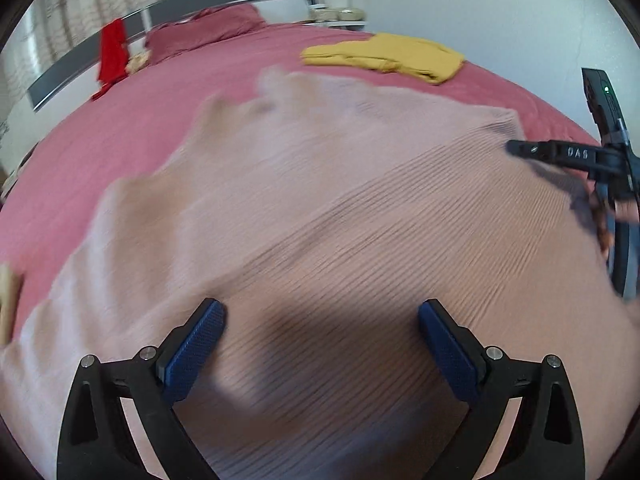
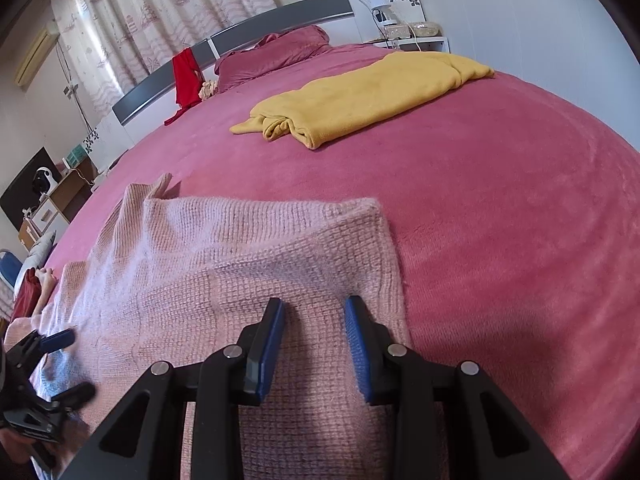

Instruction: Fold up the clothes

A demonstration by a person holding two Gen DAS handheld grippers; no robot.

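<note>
Left wrist footage was found blurred across the pink knitted sweater (image 1: 320, 208), which was spread over the near part of the bed (image 1: 160, 92). The left gripper (image 1: 320, 340) was held low over the knit with its jaws wide apart and nothing between them. The right gripper (image 1: 560, 156) was seen at the right edge of this view, above the sweater's far right corner; its jaw state could not be read from there.

From the right wrist view, the right gripper (image 2: 316, 344) was recorded with its jaws partly open, a clear gap between the pads, poised over the sweater (image 2: 240, 264) near its right-hand edge. No cloth was seen pinched. The left gripper (image 2: 48, 376) was visible at the lower left, also open. It was judged that both tools were stationed at opposite sides of the garment so that an edge could be taken or a layer laid flat; which of the two could not be settled from the pictures.

A straight far edge and a doubled layer were shown sharply in the right view, which suggested a fold already present; the left view was too smeared to confirm this. A yellow garment (image 2: 360, 92) was noted lying folded further up the bed, and a red garment (image 2: 186, 80) against the headboard (image 2: 280, 20).
</note>
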